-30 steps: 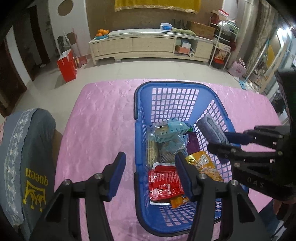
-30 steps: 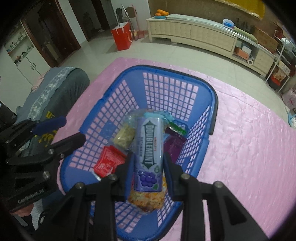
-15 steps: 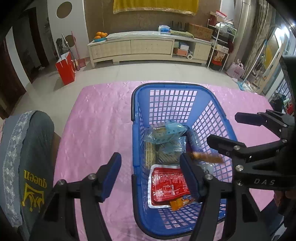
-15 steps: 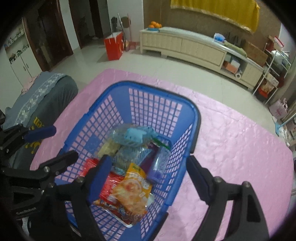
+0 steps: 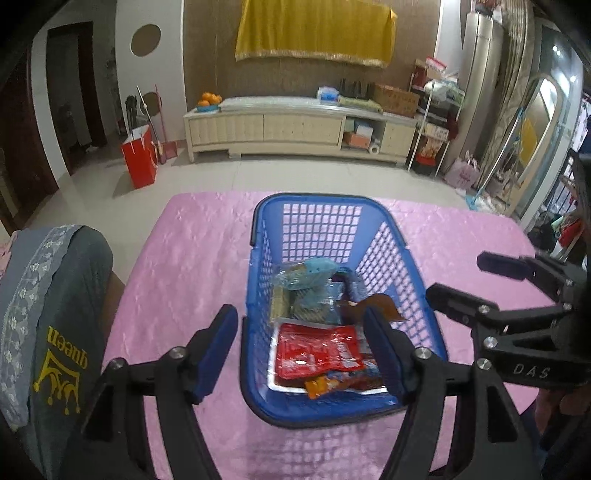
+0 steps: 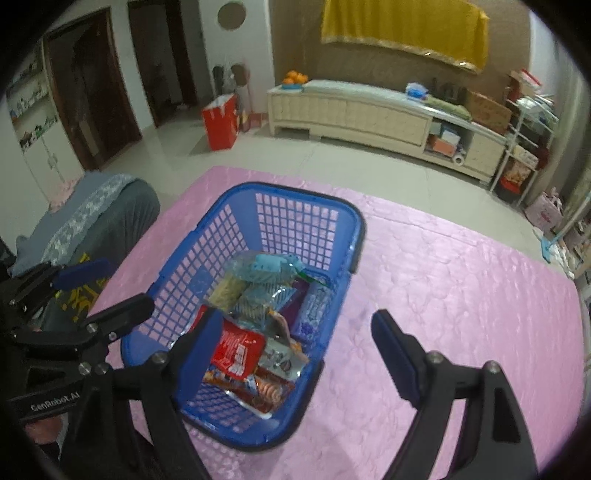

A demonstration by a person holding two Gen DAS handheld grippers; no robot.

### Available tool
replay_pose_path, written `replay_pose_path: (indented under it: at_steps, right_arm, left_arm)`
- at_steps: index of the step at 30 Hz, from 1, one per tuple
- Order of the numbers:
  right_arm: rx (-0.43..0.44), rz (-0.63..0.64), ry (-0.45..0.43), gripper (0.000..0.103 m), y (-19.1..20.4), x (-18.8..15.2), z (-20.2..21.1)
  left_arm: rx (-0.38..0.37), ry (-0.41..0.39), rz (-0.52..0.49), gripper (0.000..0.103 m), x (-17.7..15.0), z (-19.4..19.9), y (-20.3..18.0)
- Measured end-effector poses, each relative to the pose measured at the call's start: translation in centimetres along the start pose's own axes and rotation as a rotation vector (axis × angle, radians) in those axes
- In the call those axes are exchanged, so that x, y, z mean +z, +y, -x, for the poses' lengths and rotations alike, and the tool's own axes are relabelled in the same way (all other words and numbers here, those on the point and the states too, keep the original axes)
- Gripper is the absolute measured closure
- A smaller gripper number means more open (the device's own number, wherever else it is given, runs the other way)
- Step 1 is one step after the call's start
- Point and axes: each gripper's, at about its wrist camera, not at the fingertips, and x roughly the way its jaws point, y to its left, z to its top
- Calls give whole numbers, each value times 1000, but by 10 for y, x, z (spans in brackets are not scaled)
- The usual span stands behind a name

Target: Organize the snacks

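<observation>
A pink quilted table cover (image 5: 192,266) spans the work surface; a tiled floor, a cream low cabinet (image 5: 291,129) and a yellow wall cloth (image 5: 314,33) lie beyond. A blue perforated plastic basket (image 5: 258,295) sits on the cover. It contains a red foil snack packet (image 5: 317,349), a clear blue-tinted biscuit bag (image 5: 306,273) and a purple gum pack (image 6: 314,314). The left gripper (image 5: 301,350) and the right gripper (image 6: 295,339) hold nothing, fingers spread apart, above the basket's near end.
</observation>
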Motion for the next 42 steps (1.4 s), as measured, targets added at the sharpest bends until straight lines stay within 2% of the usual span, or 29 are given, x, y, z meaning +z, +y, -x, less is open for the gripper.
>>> replay_pose_path:
  at_steps: [3, 6, 9, 11, 13, 16, 18, 19, 22, 26, 36, 42]
  right_arm:
    - [-27, 12, -22, 17, 3, -14, 12]
    - [-123, 40, -84, 17, 10, -33, 33]
    - [-139, 13, -127, 17, 8, -49, 51]
    - [-150, 3, -157, 17, 8, -59, 65]
    - [-196, 22, -197, 17, 10, -68, 79]
    - [-295, 68, -265, 10, 19, -80, 97]
    - [-295, 68, -292, 1, 19, -85, 107]
    - [-279, 63, -306, 0, 18, -89, 114]
    - [-242, 33, -317, 0, 15, -94, 125]
    - [-260, 19, -357, 0, 17, -102, 142]
    - [-184, -26, -372, 0, 13, -115, 167]
    - [-176, -34, -370, 0, 14, -117, 168]
  left_arm:
    - [12, -44, 30, 35, -14, 16, -5]
    - [-18, -104, 49, 35, -30, 34, -9]
    - [-52, -132, 71, 35, -47, 48, -15]
    - [-40, -145, 58, 34, -56, 56, -20]
    - [-21, -159, 40, 19, -62, 64, -25]
    - [-3, -209, 12, 15, -70, 82, -35]
    - [4, -230, -4, 6, -72, 91, -41]
    - [7, -243, -14, 0, -73, 96, -44]
    - [31, -282, -55, 0, -77, 111, -54]
    - [72, -304, -93, 0, -78, 122, -62]
    - [76, -335, -85, 0, -79, 139, -66]
    - [67, -335, -99, 0, -82, 140, -68]
